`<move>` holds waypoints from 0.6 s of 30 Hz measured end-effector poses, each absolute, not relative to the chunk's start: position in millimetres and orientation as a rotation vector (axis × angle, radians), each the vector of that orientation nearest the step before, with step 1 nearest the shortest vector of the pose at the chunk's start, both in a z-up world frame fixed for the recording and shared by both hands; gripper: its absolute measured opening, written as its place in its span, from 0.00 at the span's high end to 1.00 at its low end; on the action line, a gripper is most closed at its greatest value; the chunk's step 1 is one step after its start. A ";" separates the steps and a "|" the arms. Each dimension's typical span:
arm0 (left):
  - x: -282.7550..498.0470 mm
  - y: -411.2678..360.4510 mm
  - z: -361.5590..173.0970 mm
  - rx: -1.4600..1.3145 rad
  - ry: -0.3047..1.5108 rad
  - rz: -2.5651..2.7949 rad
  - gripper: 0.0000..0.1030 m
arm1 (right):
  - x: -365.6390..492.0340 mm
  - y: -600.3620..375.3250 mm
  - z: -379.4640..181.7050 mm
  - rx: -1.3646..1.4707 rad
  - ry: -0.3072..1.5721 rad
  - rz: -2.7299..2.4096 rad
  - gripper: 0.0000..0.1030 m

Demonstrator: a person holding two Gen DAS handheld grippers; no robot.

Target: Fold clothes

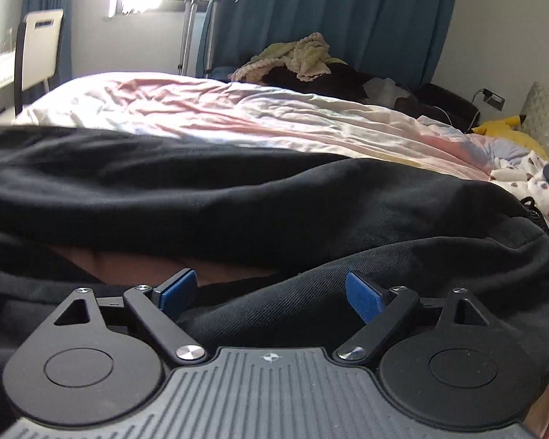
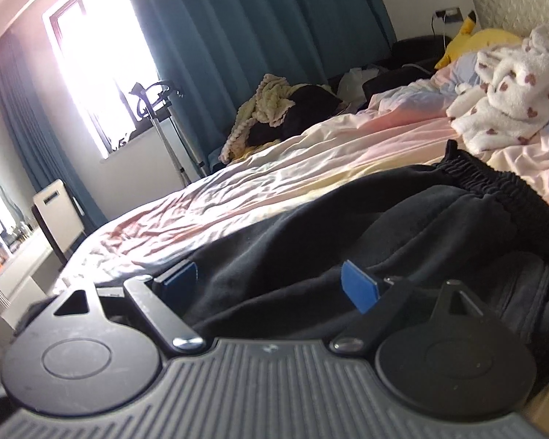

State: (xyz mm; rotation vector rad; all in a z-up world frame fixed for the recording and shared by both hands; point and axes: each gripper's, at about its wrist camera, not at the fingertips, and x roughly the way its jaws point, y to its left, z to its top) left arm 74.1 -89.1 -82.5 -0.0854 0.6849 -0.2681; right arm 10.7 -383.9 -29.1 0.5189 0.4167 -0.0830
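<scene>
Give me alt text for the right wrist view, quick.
The open right gripper hovers low over black trousers lying on a bed, their gathered waistband to the right. Beyond lie a pastel sheet and a white heart-print fleece, with teal curtains behind.

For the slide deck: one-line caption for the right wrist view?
Right gripper, fingers open, over black pants with elastic waistband on a rumpled bed.
</scene>
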 end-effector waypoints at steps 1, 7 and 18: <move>75.3 -88.3 -85.5 -0.101 0.699 -0.277 0.11 | 17.5 -395.3 -23.2 0.544 0.418 -0.074 0.15; 85.1 -94.3 -96.3 -0.119 0.735 -0.300 0.11 | 96.0 -501.7 8.9 0.311 0.604 -0.191 0.15; 97.0 -111.4 -108.1 -0.086 0.762 -0.338 0.10 | 200.3 -636.2 -72.1 0.555 1.102 -0.017 0.30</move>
